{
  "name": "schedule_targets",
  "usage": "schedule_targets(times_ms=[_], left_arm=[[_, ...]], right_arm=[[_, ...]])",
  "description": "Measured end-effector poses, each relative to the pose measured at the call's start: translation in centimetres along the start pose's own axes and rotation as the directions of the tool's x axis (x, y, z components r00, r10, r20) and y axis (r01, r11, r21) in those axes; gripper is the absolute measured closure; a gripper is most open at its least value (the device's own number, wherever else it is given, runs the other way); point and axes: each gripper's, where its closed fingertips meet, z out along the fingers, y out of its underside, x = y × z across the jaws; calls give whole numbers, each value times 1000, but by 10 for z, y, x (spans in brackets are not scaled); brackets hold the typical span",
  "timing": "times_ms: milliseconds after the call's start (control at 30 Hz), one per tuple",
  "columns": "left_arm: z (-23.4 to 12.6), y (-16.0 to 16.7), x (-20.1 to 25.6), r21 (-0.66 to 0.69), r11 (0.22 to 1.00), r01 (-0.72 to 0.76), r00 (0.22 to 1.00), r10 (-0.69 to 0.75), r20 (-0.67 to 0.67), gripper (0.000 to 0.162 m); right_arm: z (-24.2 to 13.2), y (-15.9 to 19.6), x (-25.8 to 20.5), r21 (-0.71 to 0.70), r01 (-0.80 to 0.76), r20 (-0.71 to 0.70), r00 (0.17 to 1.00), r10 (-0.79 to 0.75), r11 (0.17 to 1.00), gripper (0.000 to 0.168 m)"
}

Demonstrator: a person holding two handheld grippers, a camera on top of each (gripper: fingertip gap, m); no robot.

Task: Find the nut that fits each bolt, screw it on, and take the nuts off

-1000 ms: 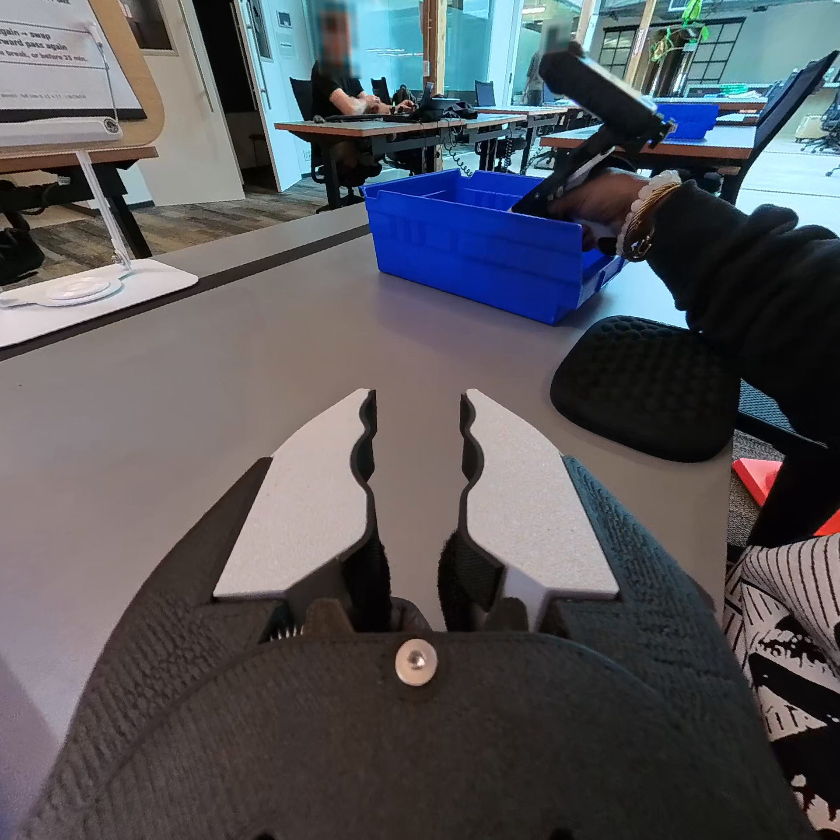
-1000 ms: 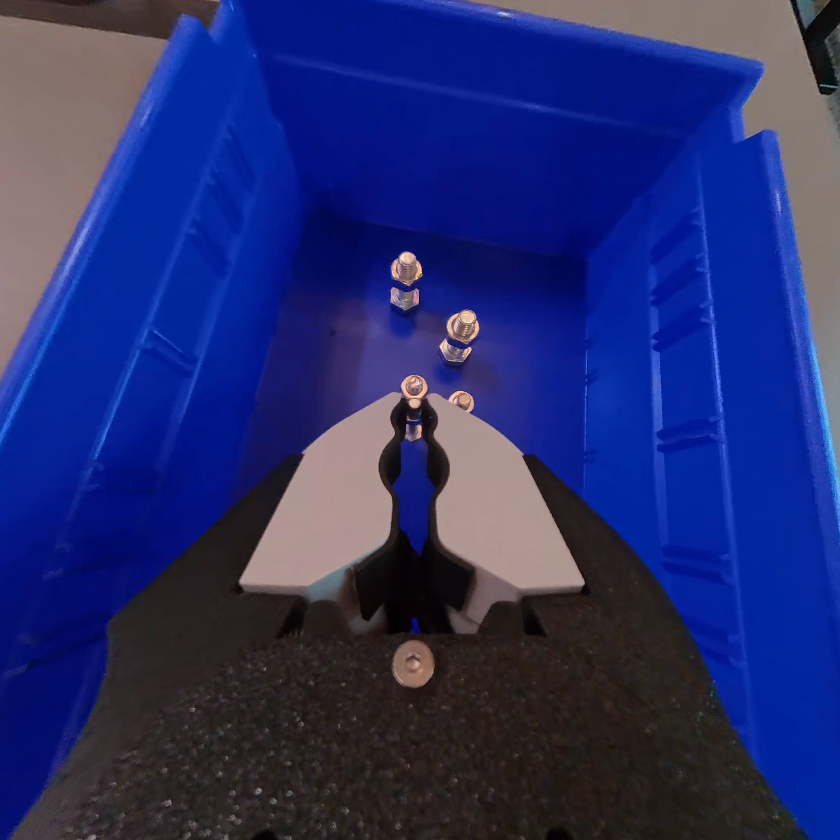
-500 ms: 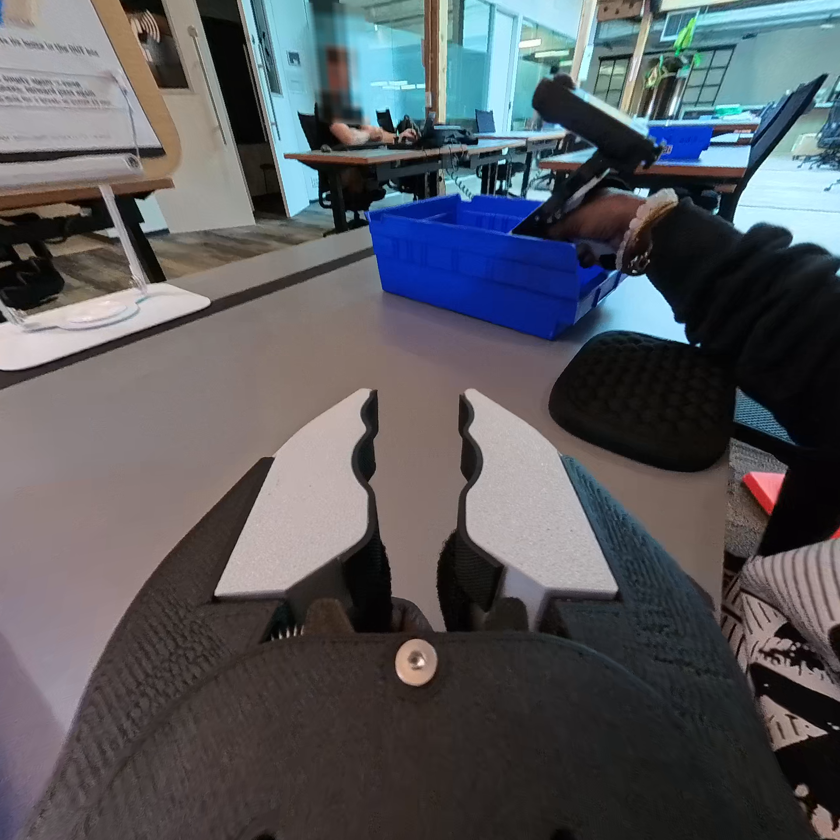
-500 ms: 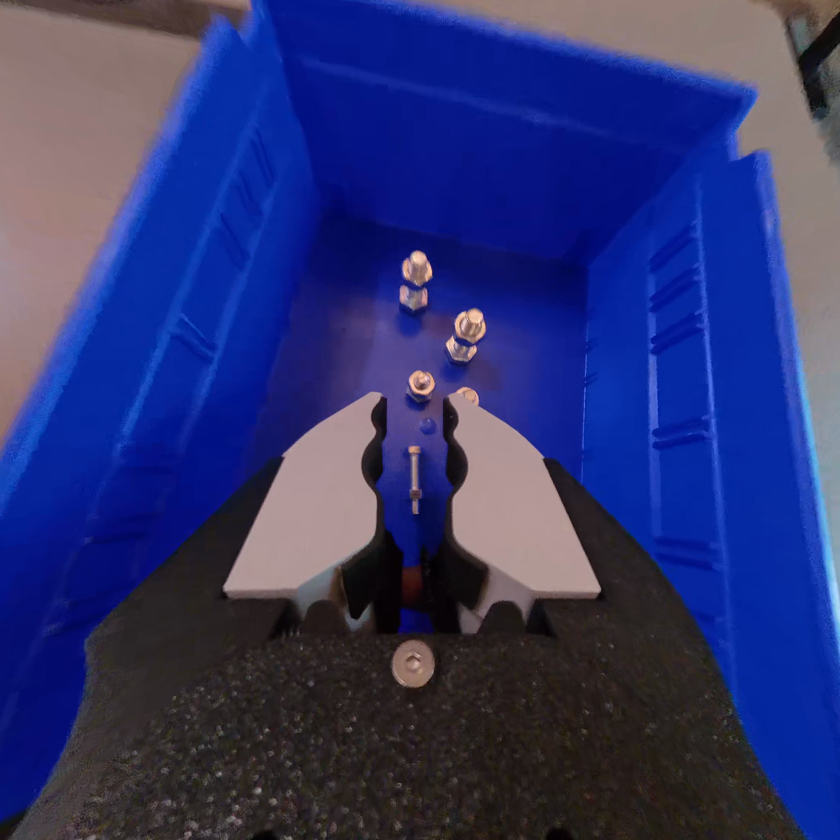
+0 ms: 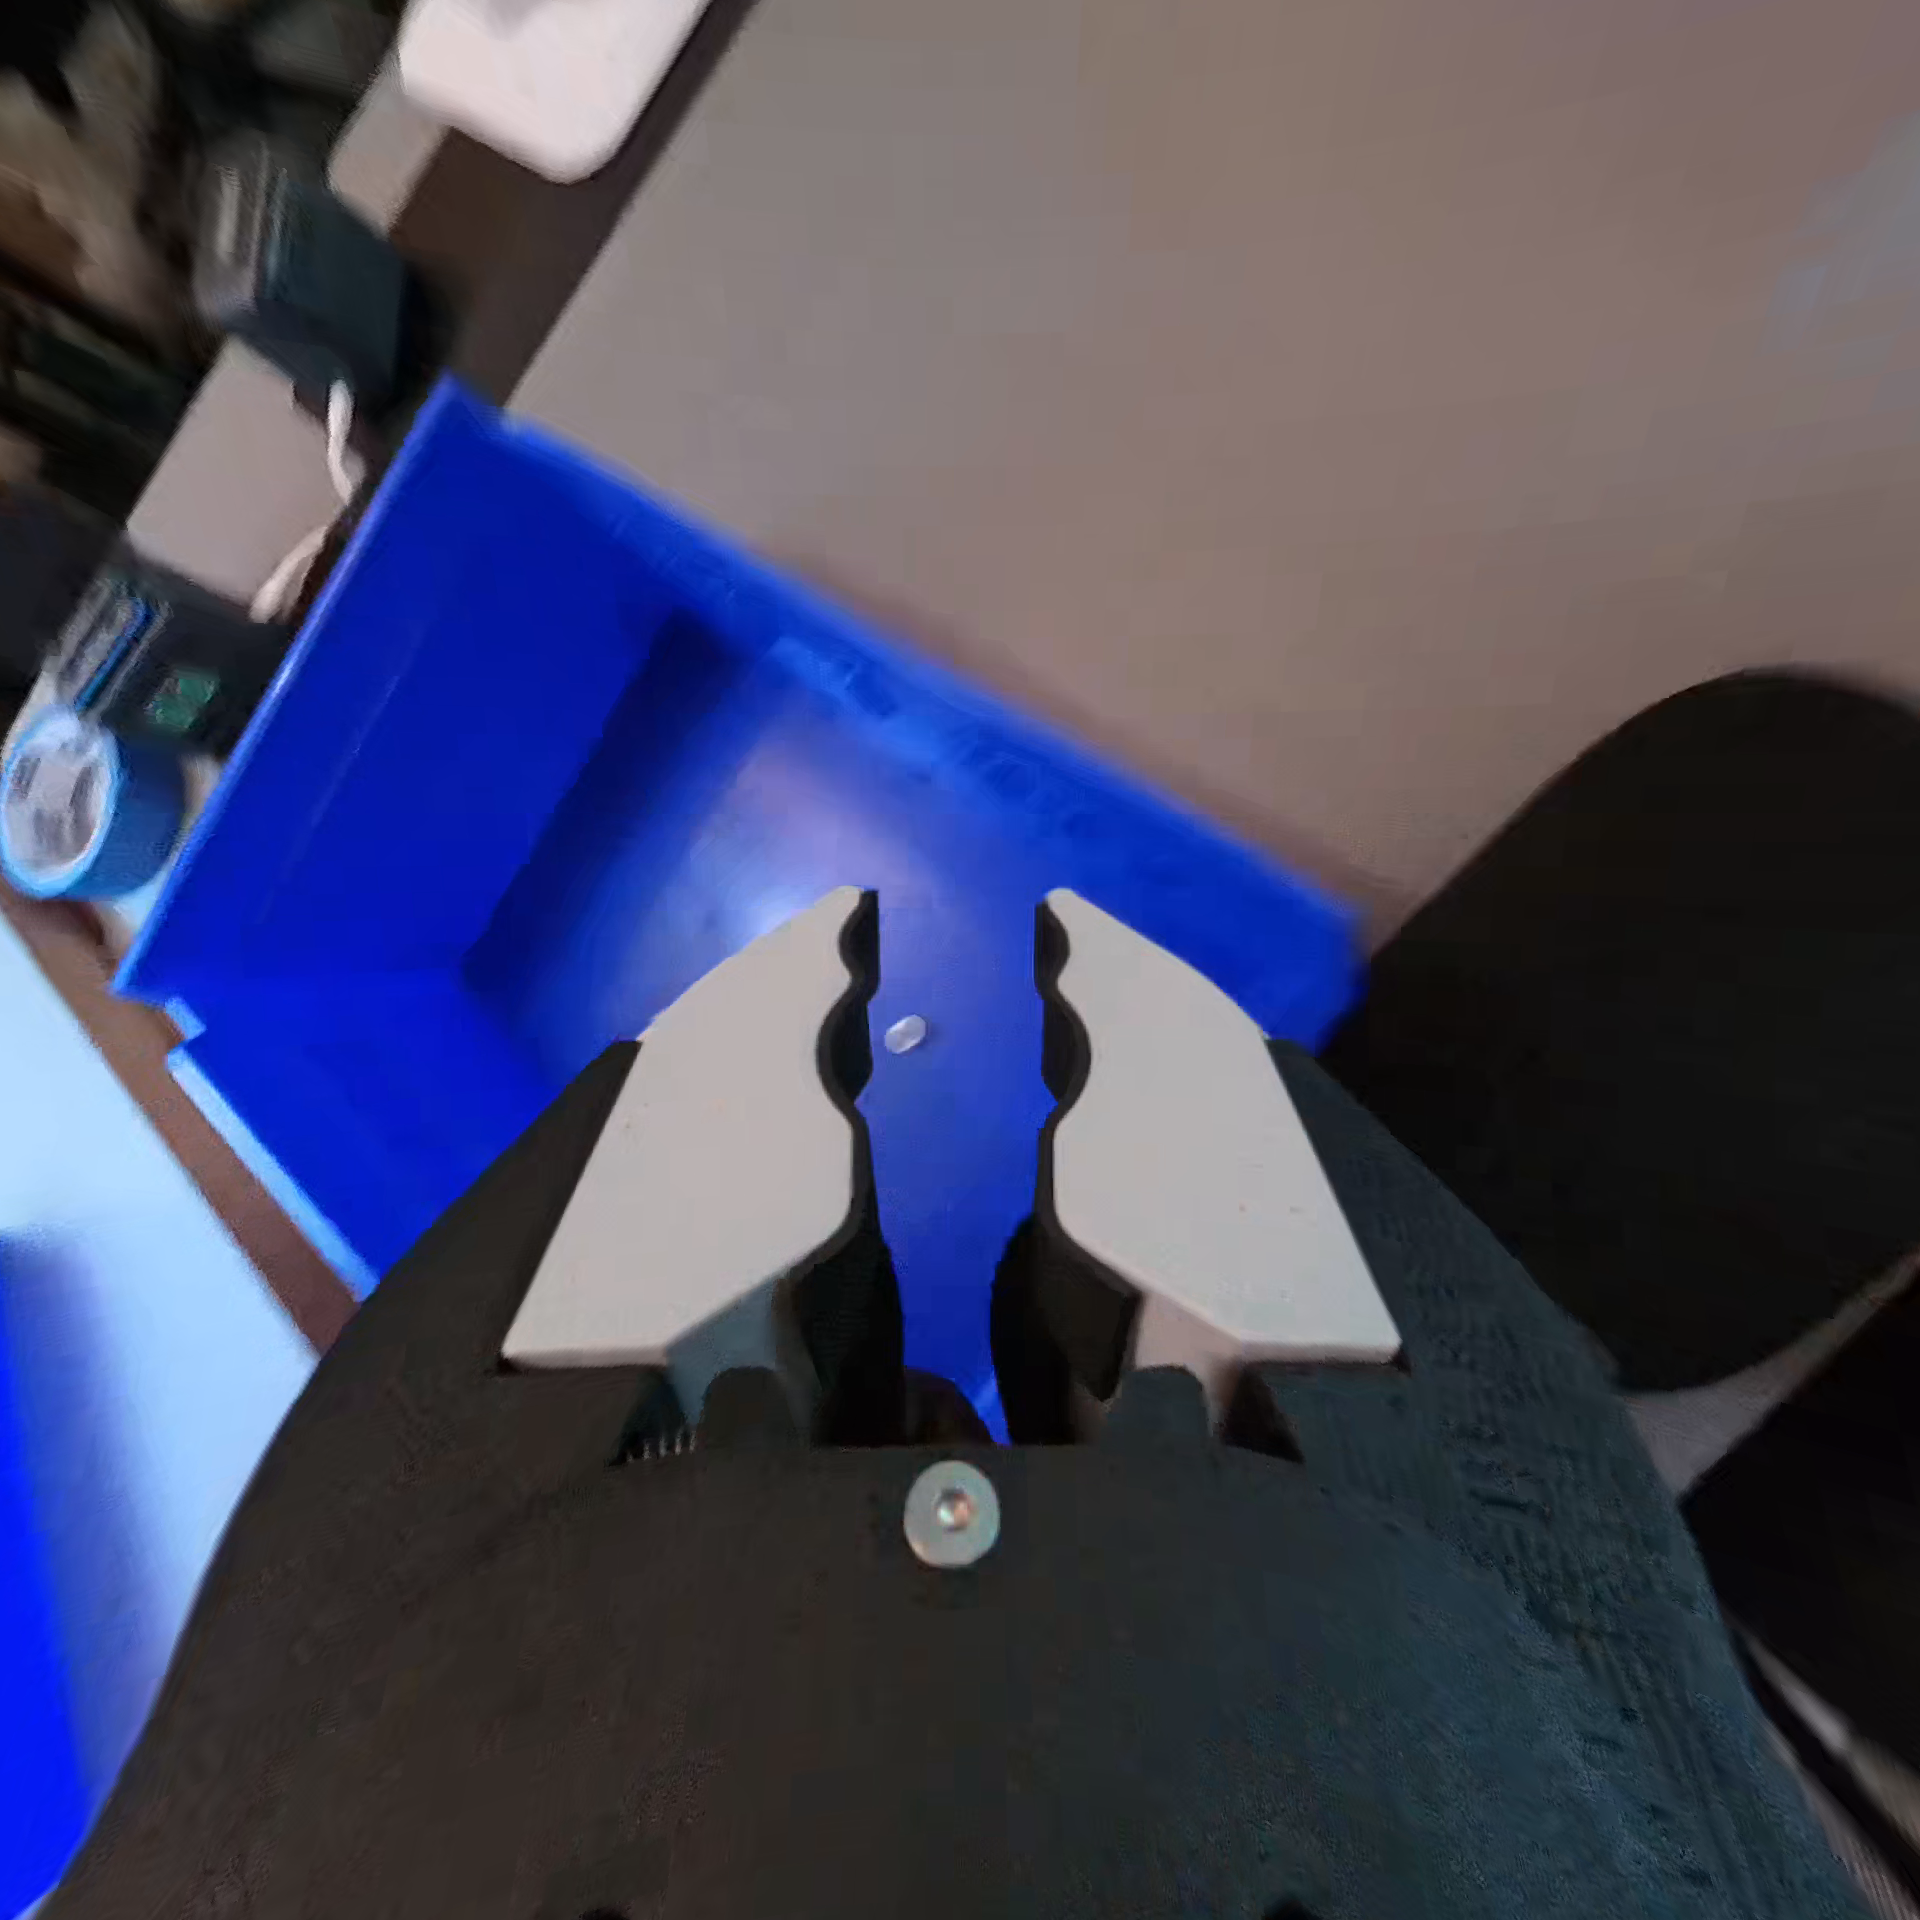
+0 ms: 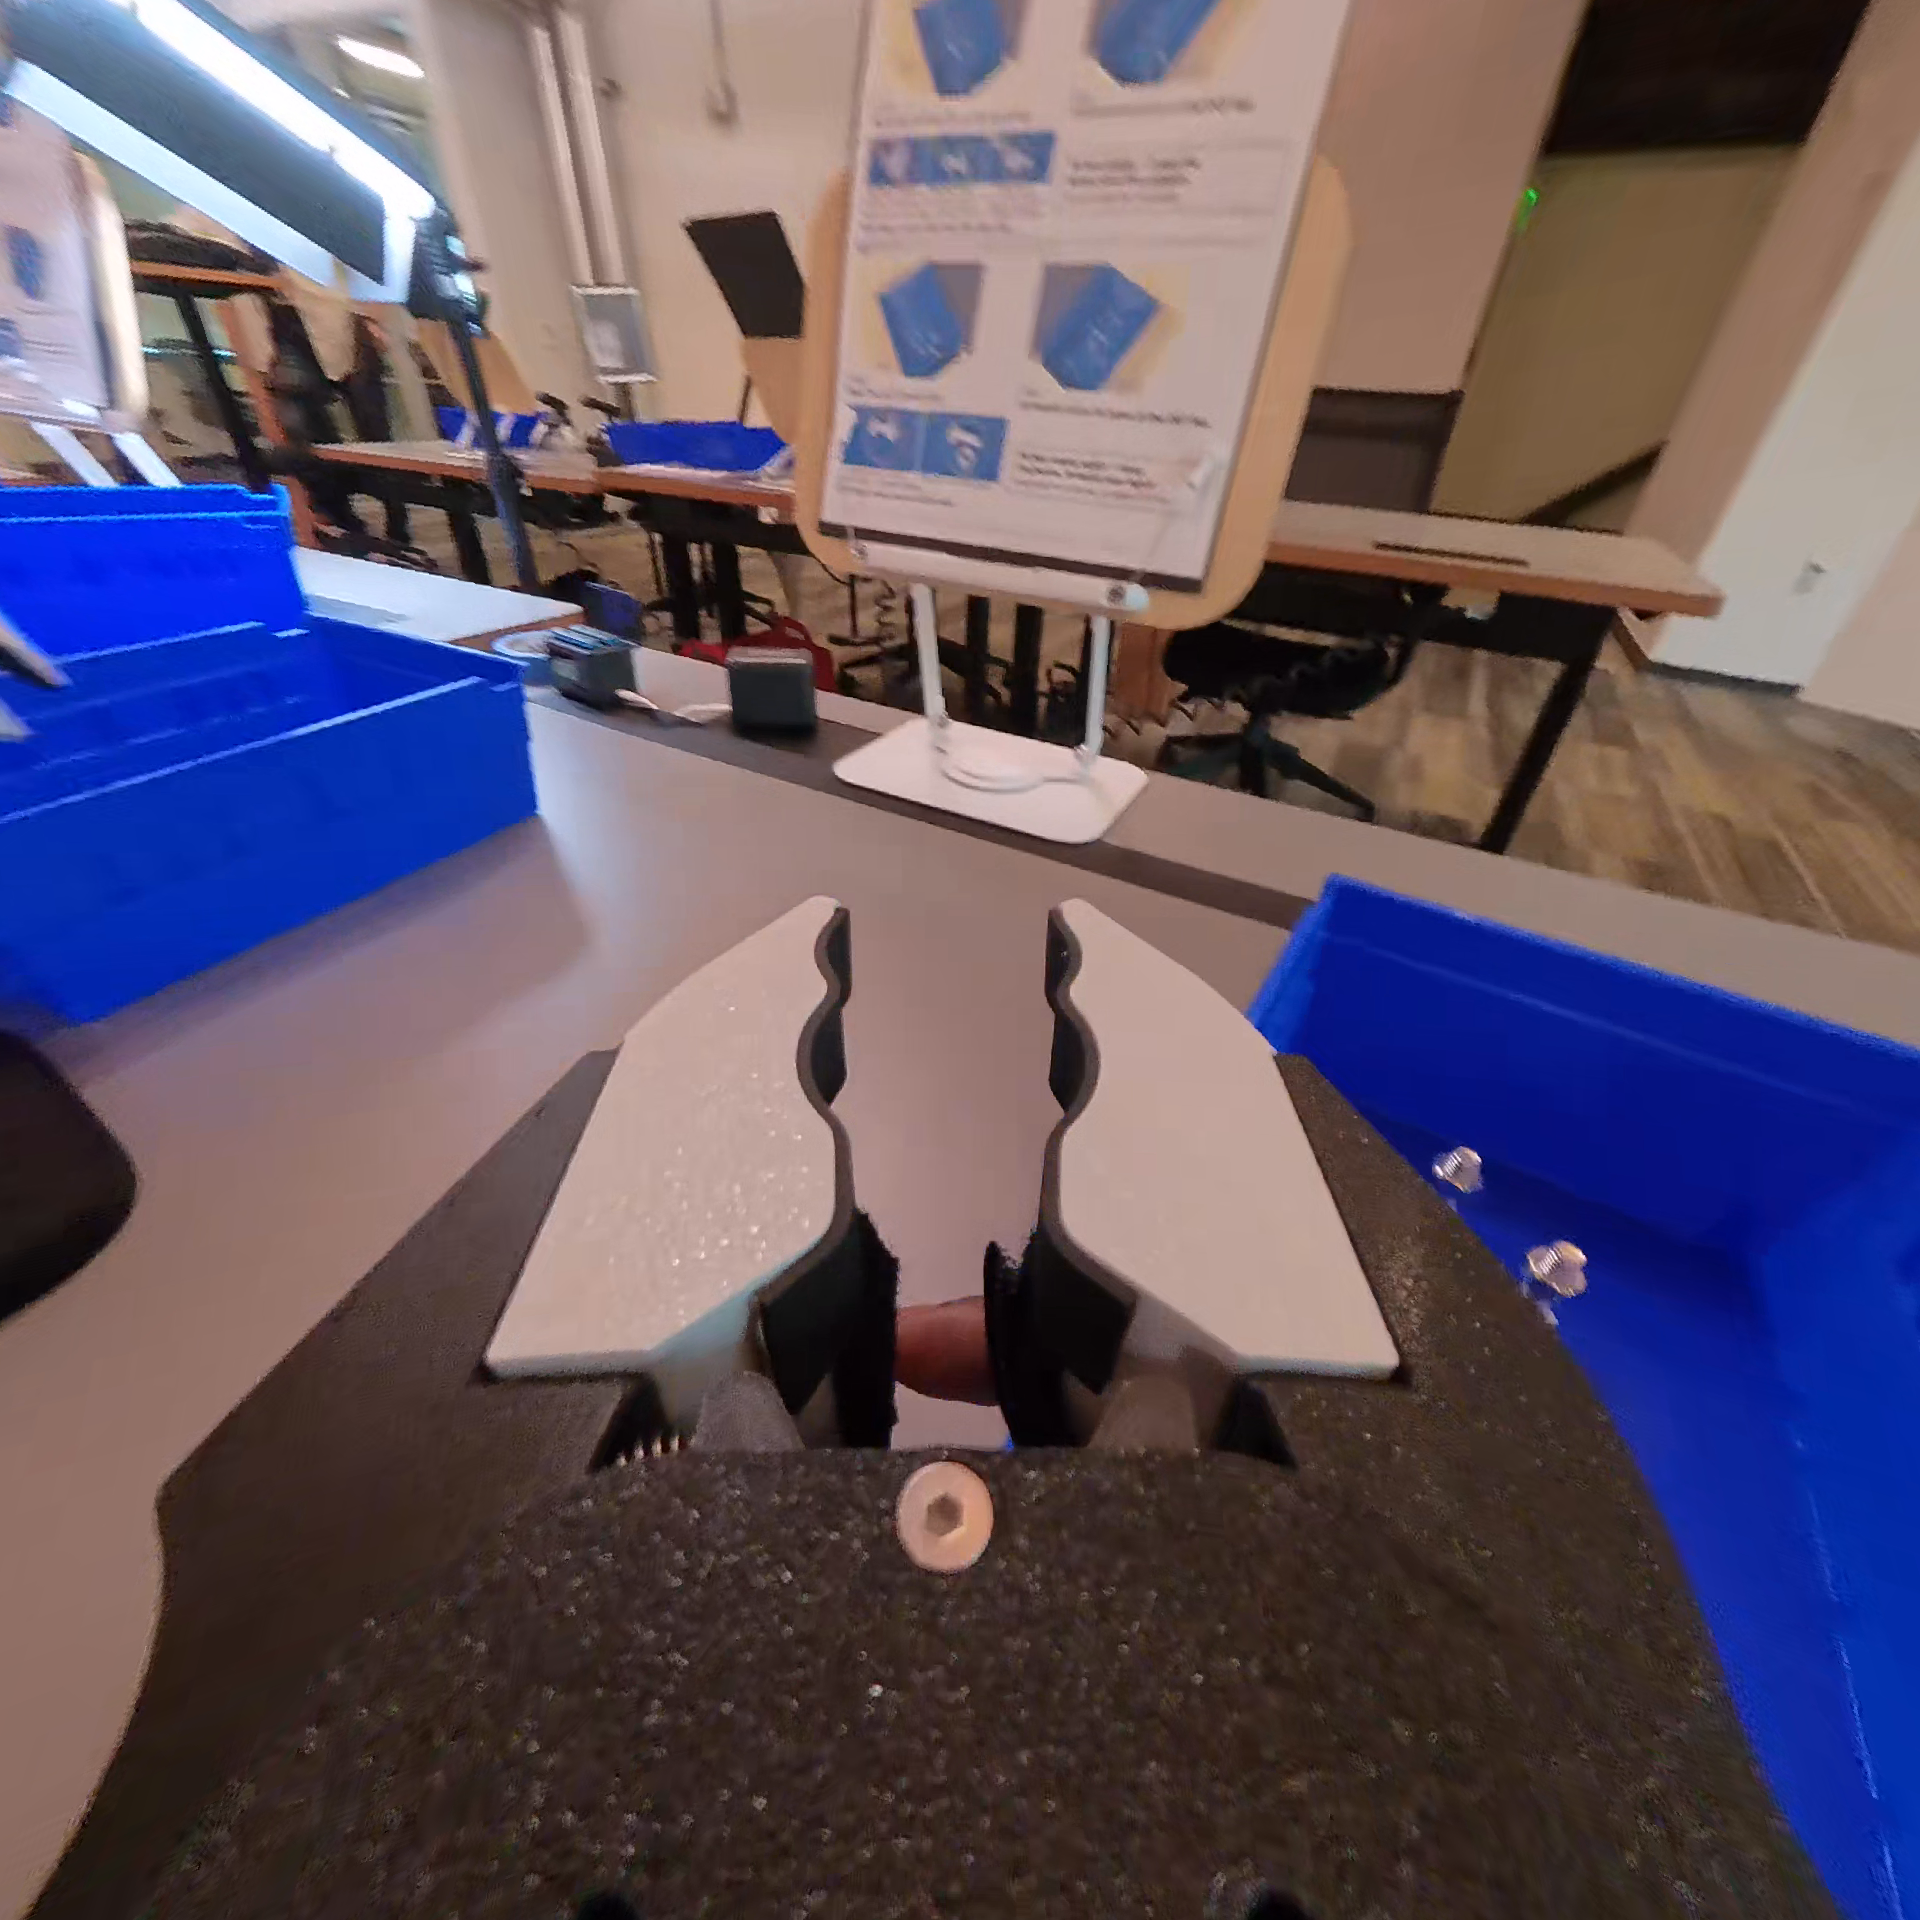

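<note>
Blue is the big colour here. In the left wrist view, a roll of blue tape sits at the far left edge. Next to it, in the middle of the frame, lies a blue bin on the grey table. The left gripper hangs over this bin with its jaws apart and nothing between them. One small silver piece, maybe a nut, lies on the bin floor between the fingers. The view is too blurry to be sure.

In the right wrist view, other blue bins stand at the left. The right gripper in the middle is open too and holds nothing. At the lower right, another blue bin has two silver bolts standing in it.

I think most of the job is left: no claw holds a nut or bolt yet.
</note>
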Motion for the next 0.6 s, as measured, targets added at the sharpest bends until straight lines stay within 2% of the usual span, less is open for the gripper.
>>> schedule_targets(times_ms=[100,233,333,500,600], left_arm=[[23,32,-45,-216,976,-10,999,-1,-48,135],[57,75,-81,-473,877,-87,992,32,-123,137],[78,90,-93,-538,832,-137,985,57,-162,139],[92,113,-105,-619,726,-299,953,195,-232,139],[100,114,-108,-606,728,-321,946,216,-242,139]], right_arm=[[-3,-14,-13,41,22,34,999,-23,999,132],[-7,-20,-17,60,26,41,999,-28,998,133],[-9,-20,-14,62,28,32,999,-30,998,134],[-12,-25,-12,79,9,42,999,-12,997,136],[-13,-25,-11,80,21,35,999,-23,997,136]])
